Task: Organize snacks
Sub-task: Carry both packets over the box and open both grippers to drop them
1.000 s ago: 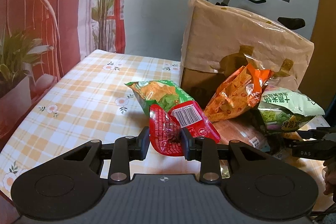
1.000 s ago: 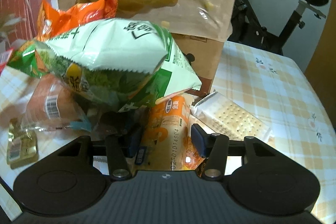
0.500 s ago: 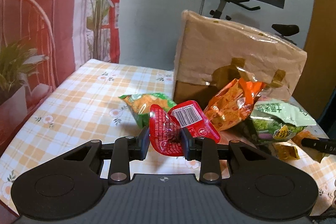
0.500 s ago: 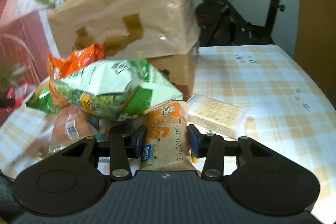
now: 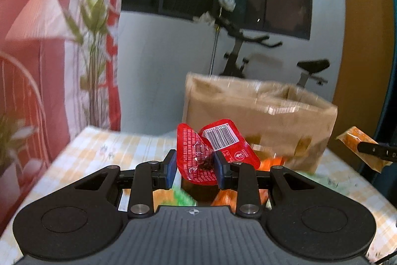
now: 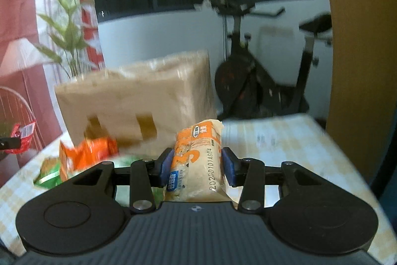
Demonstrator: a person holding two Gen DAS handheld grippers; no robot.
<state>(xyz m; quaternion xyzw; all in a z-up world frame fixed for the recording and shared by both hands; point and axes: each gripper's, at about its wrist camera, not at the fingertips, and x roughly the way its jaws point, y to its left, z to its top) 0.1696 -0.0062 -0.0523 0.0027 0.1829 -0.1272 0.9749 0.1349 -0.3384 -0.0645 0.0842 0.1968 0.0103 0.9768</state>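
The left tongs (image 5: 194,167) are clamped on a red packet (image 5: 211,153) at frame center, above the counter (image 5: 104,148). The right tongs (image 6: 197,167) grip an orange-and-white snack pack (image 6: 196,163). Only the right view shows the orange bag (image 6: 86,153) at lower left, before the brown paper bag (image 6: 139,101).

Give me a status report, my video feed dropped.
Left gripper shut on red packet. Right gripper shut on orange packet. Both lifted above table. Brown paper bag ahead, nothing blocking.
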